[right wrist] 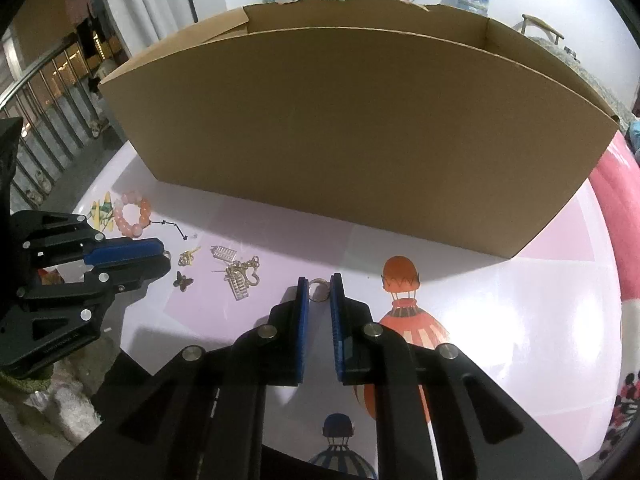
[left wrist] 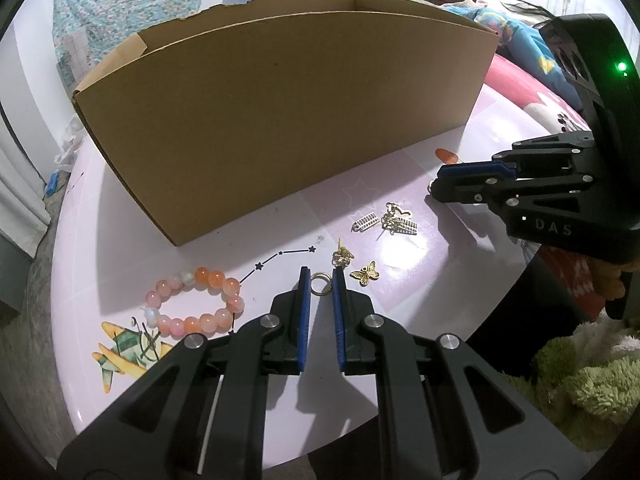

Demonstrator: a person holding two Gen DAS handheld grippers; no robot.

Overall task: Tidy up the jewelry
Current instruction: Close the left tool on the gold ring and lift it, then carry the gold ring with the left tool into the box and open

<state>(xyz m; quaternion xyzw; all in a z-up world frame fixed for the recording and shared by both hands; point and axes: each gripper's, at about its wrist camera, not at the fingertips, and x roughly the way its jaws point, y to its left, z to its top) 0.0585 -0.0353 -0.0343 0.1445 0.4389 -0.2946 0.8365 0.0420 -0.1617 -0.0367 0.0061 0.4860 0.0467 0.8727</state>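
Both tongs [left wrist: 321,280] [right wrist: 319,285] nearly closed on rings [left wrist: 321,283] [right wrist: 318,289]

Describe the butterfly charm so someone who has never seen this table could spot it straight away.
Start at the big cardboard box on the pink table; in front of it lies a scatter of small jewelry. The butterfly charm lies nearest the table's front edge, right of the bead bracelet. It alone is a flat gold piece with spread wings.

On the surface [left wrist: 400,280]: one cardboard box [left wrist: 280,120], one beaded bracelet [left wrist: 196,308], one butterfly charm [left wrist: 366,274], two rings [left wrist: 321,283] [right wrist: 318,290], one gold earring [left wrist: 342,257], two ladder-shaped silver charms [left wrist: 366,222]. Two tongs.
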